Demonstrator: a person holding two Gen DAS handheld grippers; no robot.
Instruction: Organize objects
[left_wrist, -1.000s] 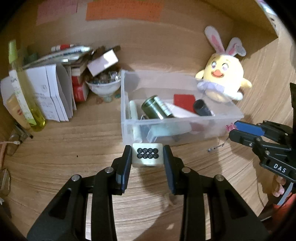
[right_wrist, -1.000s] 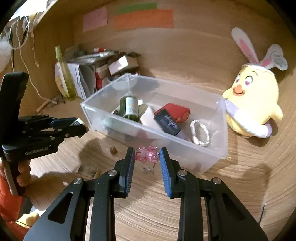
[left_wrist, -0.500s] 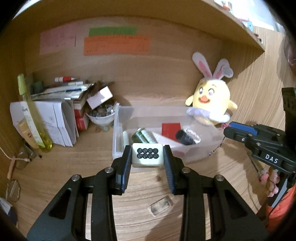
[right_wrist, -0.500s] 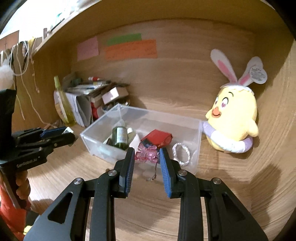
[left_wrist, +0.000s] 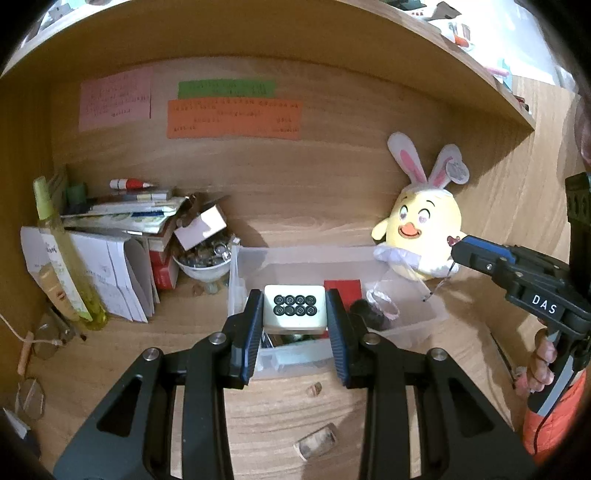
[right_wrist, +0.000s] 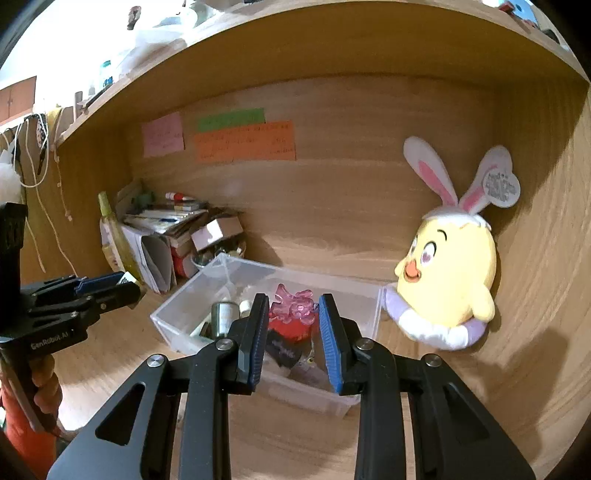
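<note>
Though nearly full, bin (right_wrist: 373, 306) of clutter.

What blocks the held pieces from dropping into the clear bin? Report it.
Nothing visible does. The clear bin is open-topped. The left gripper holds a white tile and the right gripper holds a pink charm; both hang in front of the bin's opening.

A cream mahjong tile (left_wrist: 294, 311) showing eight dark circles in two rows is pinched level in the left gripper (left_wrist: 294, 325), raised above the clear plastic bin (left_wrist: 424, 328). A pink translucent hair clip (right_wrist: 292, 305) sits clamped in the right gripper (right_wrist: 291, 328), also above that bin, near its right end.
</note>
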